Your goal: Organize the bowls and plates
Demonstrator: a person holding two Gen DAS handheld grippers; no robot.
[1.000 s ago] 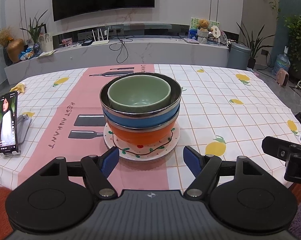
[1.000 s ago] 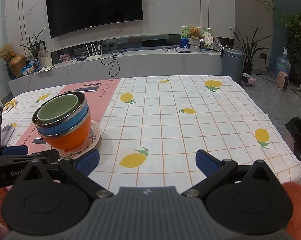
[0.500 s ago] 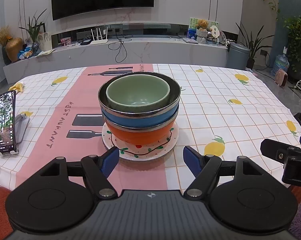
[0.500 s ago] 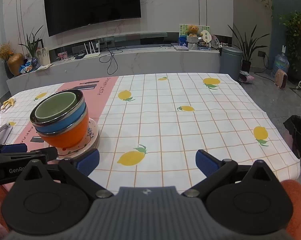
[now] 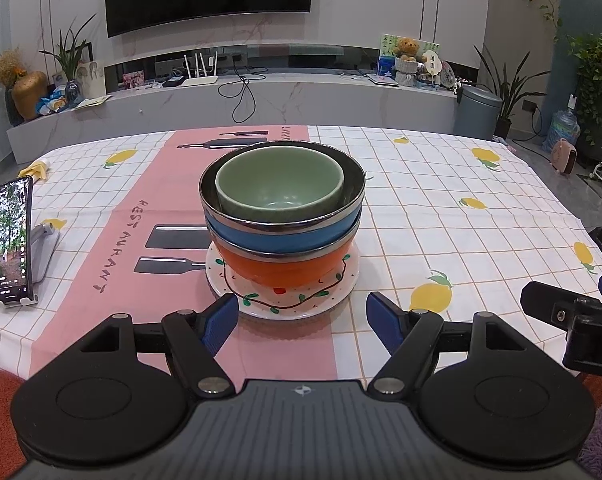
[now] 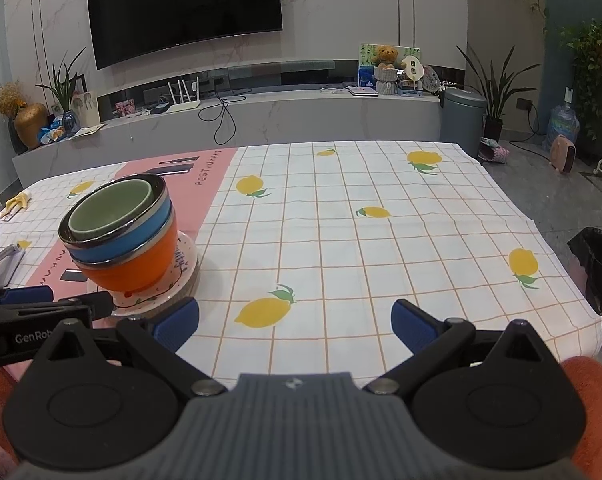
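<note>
Left wrist view: green bowl nested in blue bowl, orange bowl, on patterned plate, table centre. Left gripper and right gripper near, released, empty. Stack seemingly complete; next likely withdrawing.

Black left gripper, right gripper: blue ribbed jaws, silver screws, grey ridged housing.

Even indoor light; perhaps warped edges

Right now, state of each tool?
Left tool: open, holding nothing, just short of the plate.
Right tool: open, holding nothing.
</note>
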